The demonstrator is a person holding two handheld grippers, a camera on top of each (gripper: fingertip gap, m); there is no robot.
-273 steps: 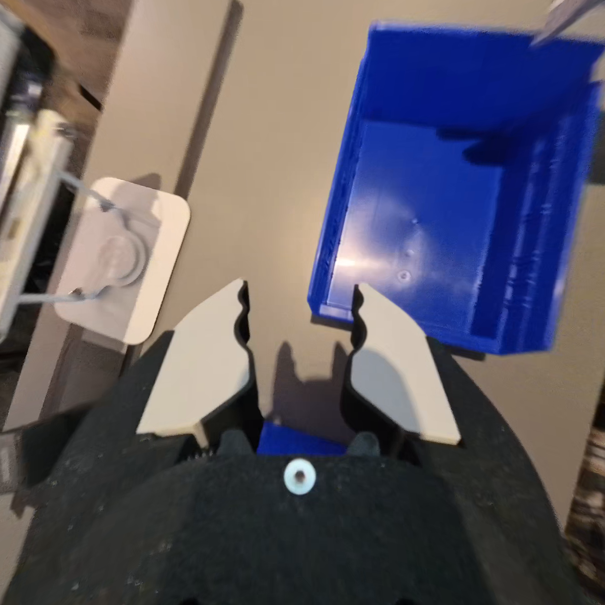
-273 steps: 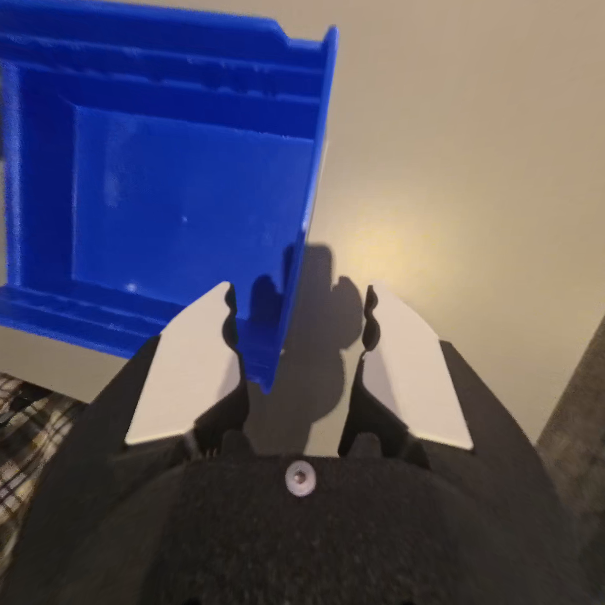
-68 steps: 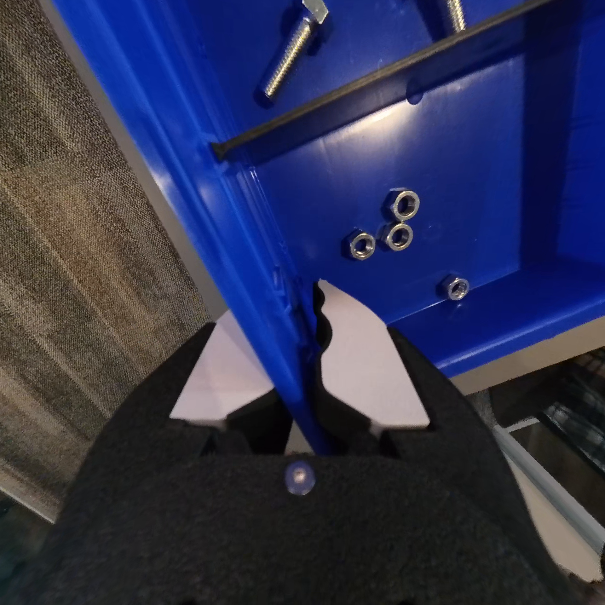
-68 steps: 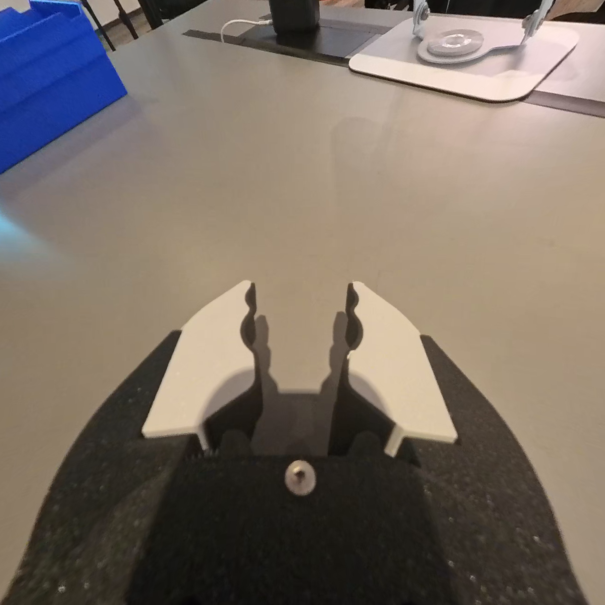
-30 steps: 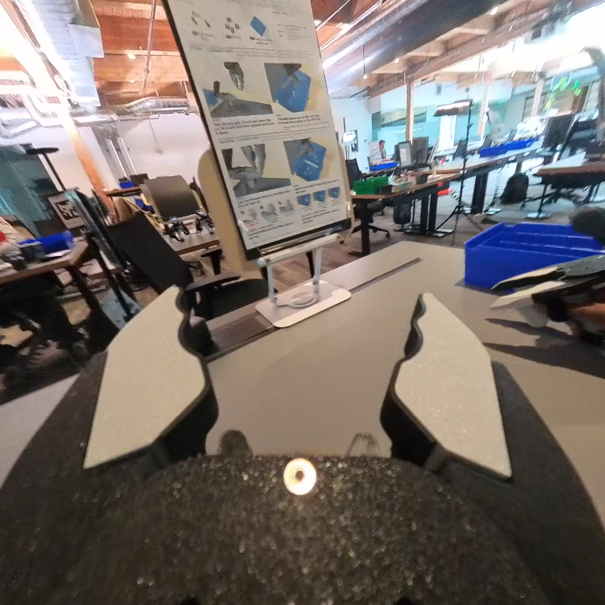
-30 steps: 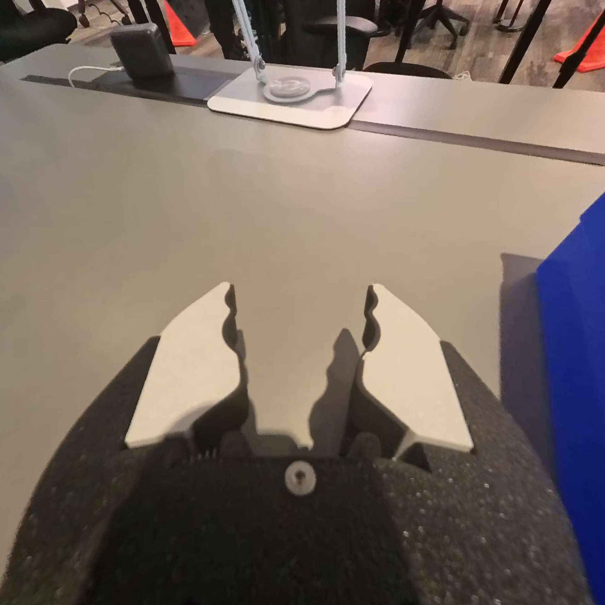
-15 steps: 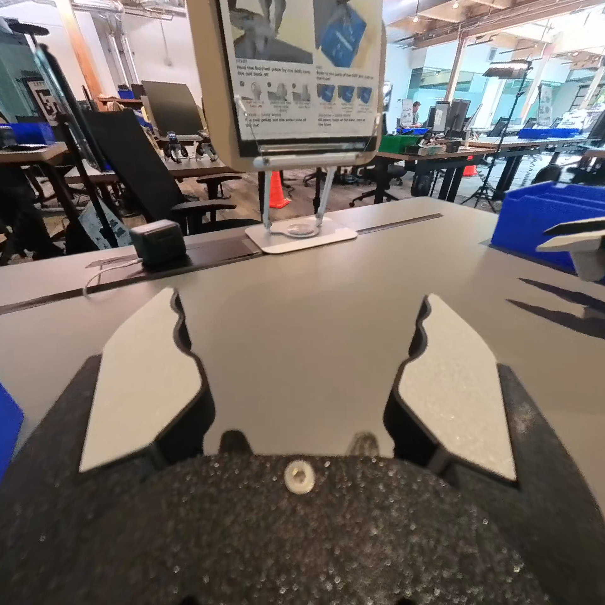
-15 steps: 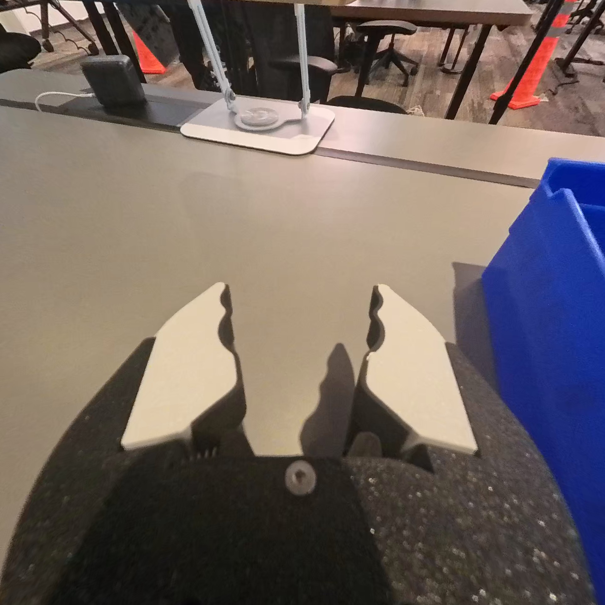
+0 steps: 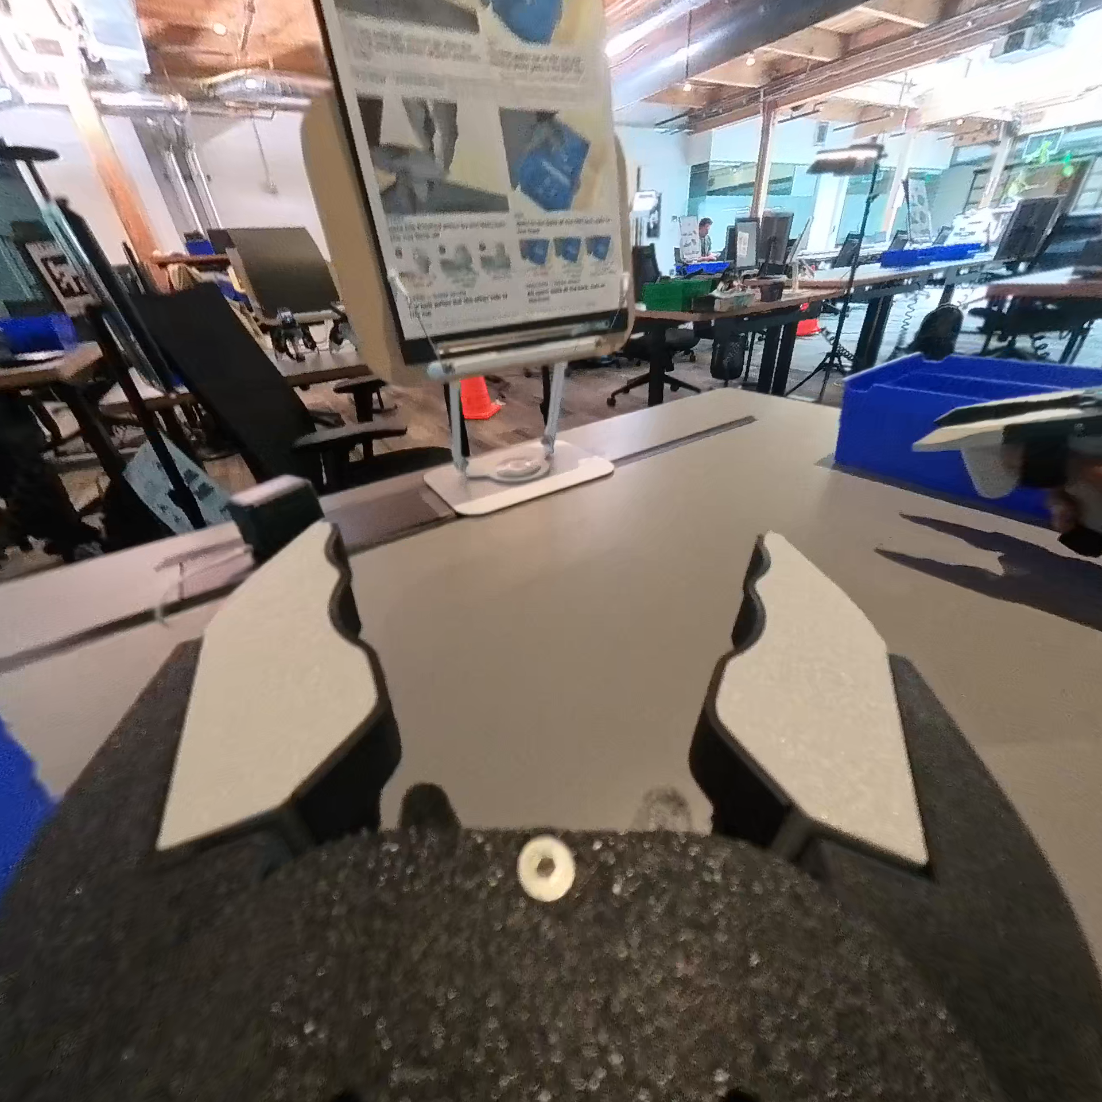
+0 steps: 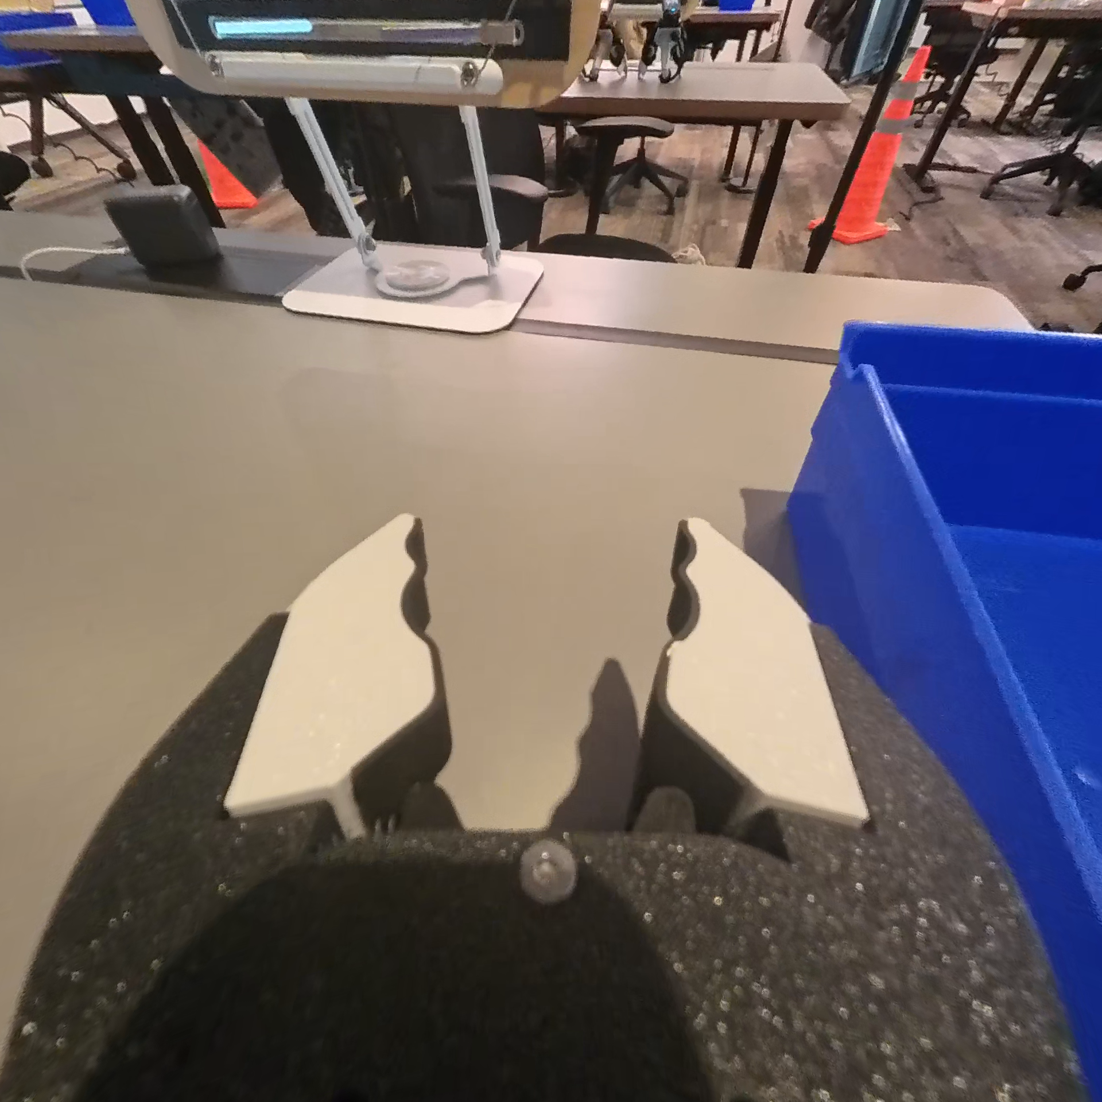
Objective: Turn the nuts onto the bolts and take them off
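the left tongs (image 9: 545, 560) are gaping wide, gripping nothing. the right tongs (image 10: 548, 528) are hovering apart and empty just beside the blue bin (image 10: 894, 536) on the surface (image 10: 298, 447).

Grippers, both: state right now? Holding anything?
Left gripper: open wide, empty, over bare grey table.
Right gripper: open, empty, just left of the blue bin.
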